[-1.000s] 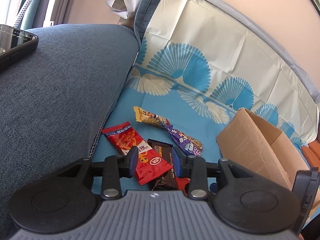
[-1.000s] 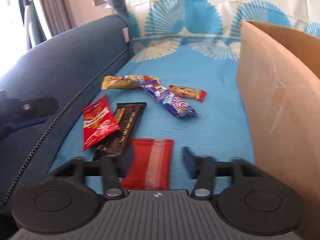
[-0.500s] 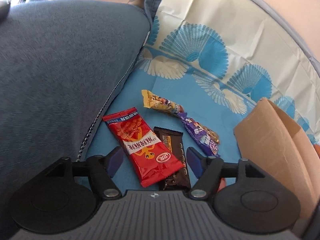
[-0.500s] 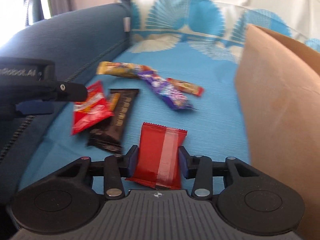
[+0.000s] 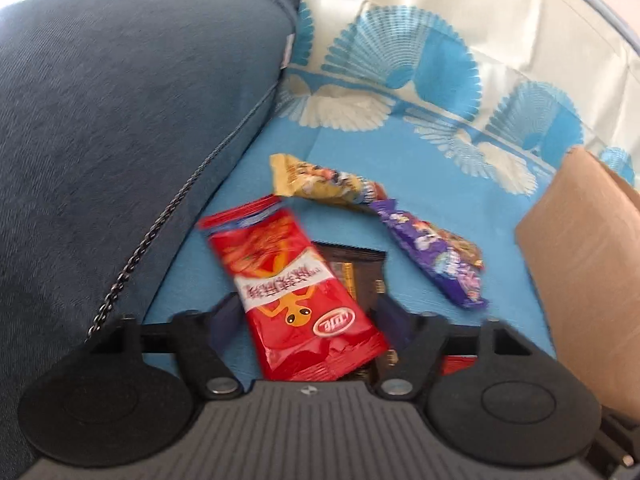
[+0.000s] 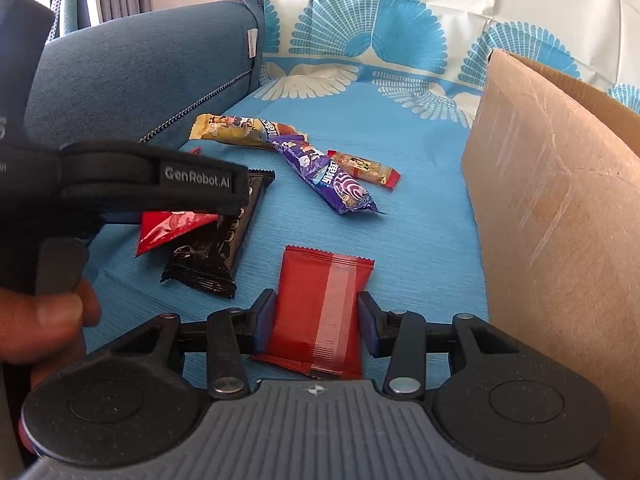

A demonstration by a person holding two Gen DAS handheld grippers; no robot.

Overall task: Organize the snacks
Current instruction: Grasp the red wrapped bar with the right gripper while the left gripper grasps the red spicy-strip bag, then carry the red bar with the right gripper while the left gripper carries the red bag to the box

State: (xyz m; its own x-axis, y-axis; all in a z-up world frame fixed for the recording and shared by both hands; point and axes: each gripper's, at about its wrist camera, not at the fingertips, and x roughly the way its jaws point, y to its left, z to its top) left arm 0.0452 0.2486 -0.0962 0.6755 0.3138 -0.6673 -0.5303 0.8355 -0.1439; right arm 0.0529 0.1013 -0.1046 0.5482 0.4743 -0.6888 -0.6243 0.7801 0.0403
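My left gripper (image 5: 308, 320) is shut on a red snack packet with an orange cartoon figure (image 5: 288, 280), lifted above a black bar (image 5: 356, 268); the packet's corner also shows in the right wrist view (image 6: 168, 228). My right gripper (image 6: 316, 320) is shut on a plain red packet with a pale stripe (image 6: 320, 308). On the blue cloth lie a yellow packet (image 6: 232, 130), a purple packet (image 6: 328, 180), a small orange-red bar (image 6: 364, 168) and the black bar (image 6: 224, 236). The cardboard box (image 6: 540, 208) stands to the right.
A blue-grey sofa arm (image 5: 112, 120) rises on the left. The fan-patterned cloth (image 5: 400, 56) covers the seat and backrest. The person's hand (image 6: 44, 316) holds the left gripper body (image 6: 120, 180) at the left of the right wrist view.
The left gripper went from open around the red cartoon packet to shut on it and raised it. The right gripper stays shut on the plain red packet and lifted it slightly.
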